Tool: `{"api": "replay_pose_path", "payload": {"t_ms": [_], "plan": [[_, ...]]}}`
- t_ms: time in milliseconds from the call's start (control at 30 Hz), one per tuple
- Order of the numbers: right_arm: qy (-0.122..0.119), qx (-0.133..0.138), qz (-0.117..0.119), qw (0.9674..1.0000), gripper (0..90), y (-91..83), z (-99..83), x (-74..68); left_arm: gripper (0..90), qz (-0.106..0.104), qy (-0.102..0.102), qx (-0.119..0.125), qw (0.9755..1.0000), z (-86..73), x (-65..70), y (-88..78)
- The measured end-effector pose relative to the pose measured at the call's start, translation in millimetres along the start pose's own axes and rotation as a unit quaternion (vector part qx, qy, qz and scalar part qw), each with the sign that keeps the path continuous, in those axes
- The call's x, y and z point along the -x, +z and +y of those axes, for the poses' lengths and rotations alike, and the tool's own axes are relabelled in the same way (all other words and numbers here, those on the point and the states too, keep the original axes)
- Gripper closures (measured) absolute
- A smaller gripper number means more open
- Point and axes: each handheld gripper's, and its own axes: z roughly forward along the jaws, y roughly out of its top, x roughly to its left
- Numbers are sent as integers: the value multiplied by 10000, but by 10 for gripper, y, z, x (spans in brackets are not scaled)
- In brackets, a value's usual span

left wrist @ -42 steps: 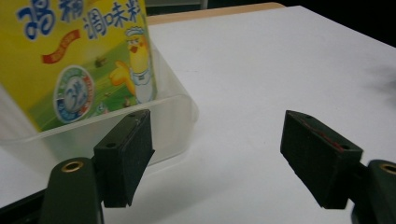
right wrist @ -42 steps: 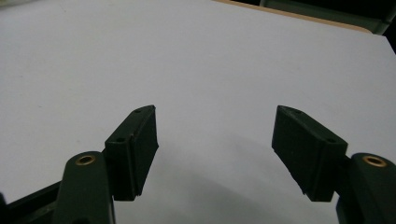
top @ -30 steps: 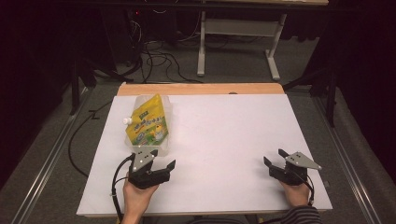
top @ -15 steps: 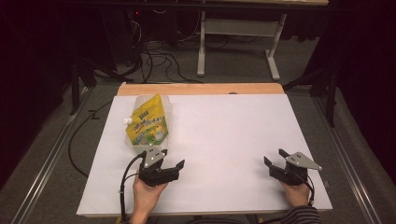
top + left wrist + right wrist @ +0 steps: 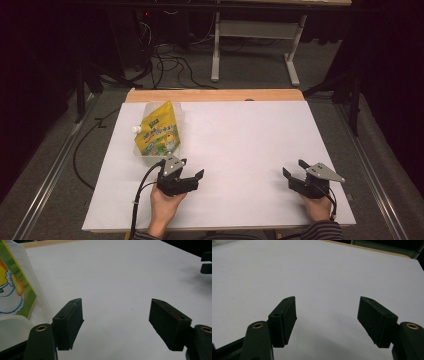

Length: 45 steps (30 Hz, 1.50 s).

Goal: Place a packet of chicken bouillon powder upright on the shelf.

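A glossy yellow-green pouch [image 5: 157, 134] with a small white screw cap at its left corner sits in a clear plastic tub on the matte white worktop [image 5: 250, 145], at the left rear; its long axis runs from near to far, leaning a little right. The left gripper [image 5: 192, 175] rests just in front of it, blocky black jaws spread wide and empty. The right gripper [image 5: 294, 170] lies well apart at the near right, jaws likewise open, with bare sheet between them.

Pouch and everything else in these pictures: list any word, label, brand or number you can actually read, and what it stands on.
Pouch: yellow and green print with a small dark label band; the lettering is too small and blurred to read.
Pouch in the left gripper view: picture art, no legible text.
Left gripper, right gripper, table: no markings readable.
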Motion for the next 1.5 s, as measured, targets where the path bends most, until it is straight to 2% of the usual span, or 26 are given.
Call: {"api": "replay_pose_path", "payload": {"t_ms": [233,500,667,1100,1233,1367,1400,1500], "plan": [[-7,-20,4,10000,320,3,2,0,268,-126,-51,-21,9999,-4,7,115],[0,-12,-4,10000,321,2,1,0,258,-195,-4,-64,9998,-19,24,235],[-15,9,8,10000,320,-1,0,0,257,-129,-12,-118,9998,-35,-2,322],[-33,-22,2,10000,320,5,3,1,258,-1,153,-106,9998,-88,1,460],[5,-4,10,10000,320,1,1,5,258,36,190,-81,9998,-97,10,494],[-8,34,-1,10000,322,-4,-1,10,254,85,249,-192,9995,-130,8,568],[64,33,-1,10000,322,-9,-3,9,253,94,253,-218,9994,-134,4,581],[71,6,10,10000,321,-3,-1,8,252,118,259,-187,9994,-146,4,607]]}}
